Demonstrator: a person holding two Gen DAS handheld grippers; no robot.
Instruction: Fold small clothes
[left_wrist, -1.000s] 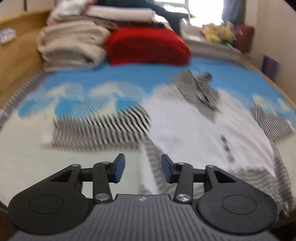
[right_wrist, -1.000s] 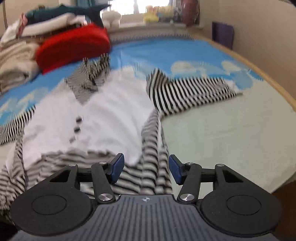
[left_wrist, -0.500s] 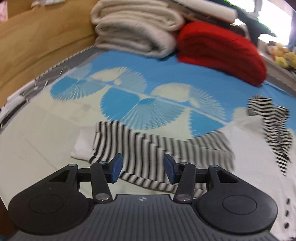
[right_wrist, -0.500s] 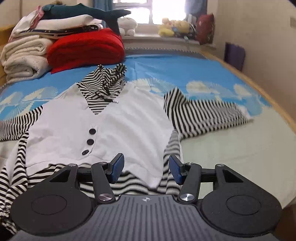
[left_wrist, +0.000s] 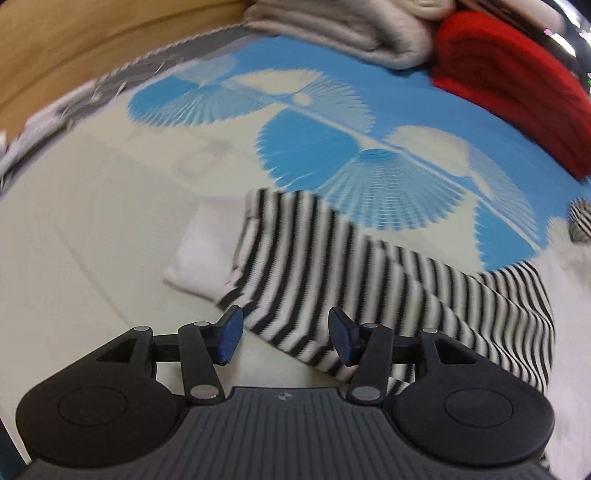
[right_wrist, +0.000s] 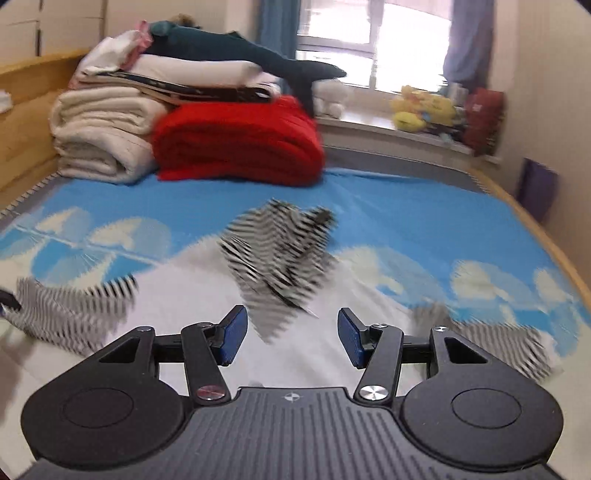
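The left gripper (left_wrist: 284, 338) is being opened with nothing between its blue pads, and the near edge of the black-and-white striped knit sleeve (left_wrist: 369, 291) is lying just beyond and partly between the fingertips, its long axis running from the white cuff (left_wrist: 201, 258) at upper left down to the right toward the garment body. The right gripper (right_wrist: 290, 338) is being held half-wide and empty above the white front panel (right_wrist: 192, 295), with the striped collar (right_wrist: 280, 251) straight ahead. The left hand is judged nearer to a sleeve; farther off, a folded red blanket (right_wrist: 236, 144) is resting on the blue-and-cream patterned bed cover (right_wrist: 424, 218).
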